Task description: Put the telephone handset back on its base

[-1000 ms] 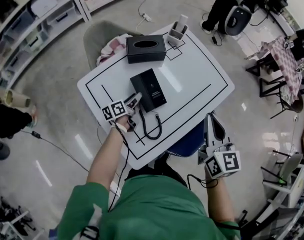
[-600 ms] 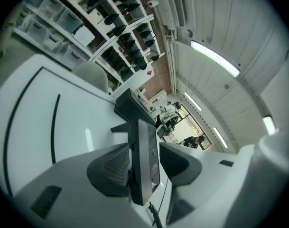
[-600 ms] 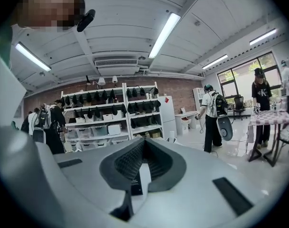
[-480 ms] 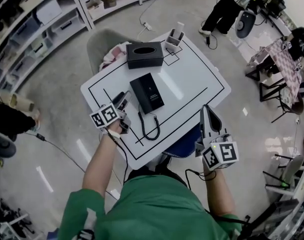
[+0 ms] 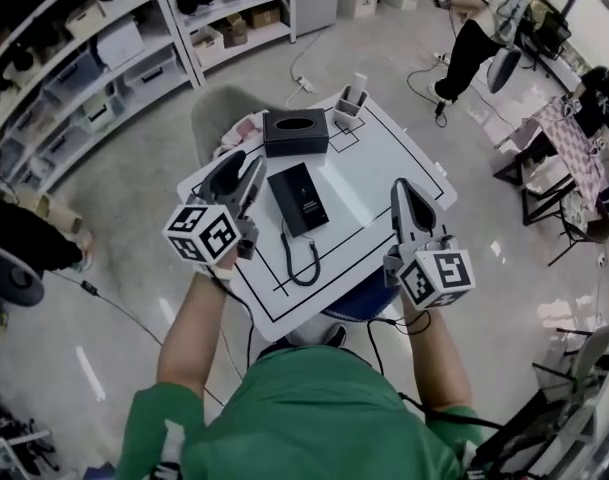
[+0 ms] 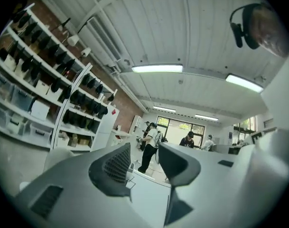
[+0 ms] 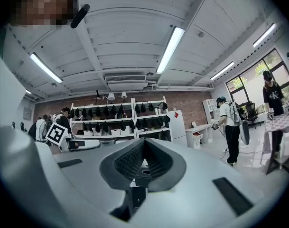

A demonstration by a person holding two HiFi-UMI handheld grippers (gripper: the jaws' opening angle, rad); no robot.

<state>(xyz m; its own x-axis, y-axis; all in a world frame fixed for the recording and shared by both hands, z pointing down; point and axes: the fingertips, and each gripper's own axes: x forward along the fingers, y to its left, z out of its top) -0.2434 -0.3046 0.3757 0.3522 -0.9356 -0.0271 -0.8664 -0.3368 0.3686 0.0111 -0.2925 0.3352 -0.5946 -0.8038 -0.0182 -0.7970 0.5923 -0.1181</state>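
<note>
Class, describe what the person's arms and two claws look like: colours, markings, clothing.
Both the left claw and right claw are grey with dark ribbed pads, each carrying a white cube with black square markers. Green short sleeves. The left claw's jaws are closing, nothing between them.

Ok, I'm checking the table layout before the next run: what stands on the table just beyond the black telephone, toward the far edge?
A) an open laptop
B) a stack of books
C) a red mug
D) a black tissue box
D: in the head view the black tissue box stands just past the telephone on the white table.
</note>
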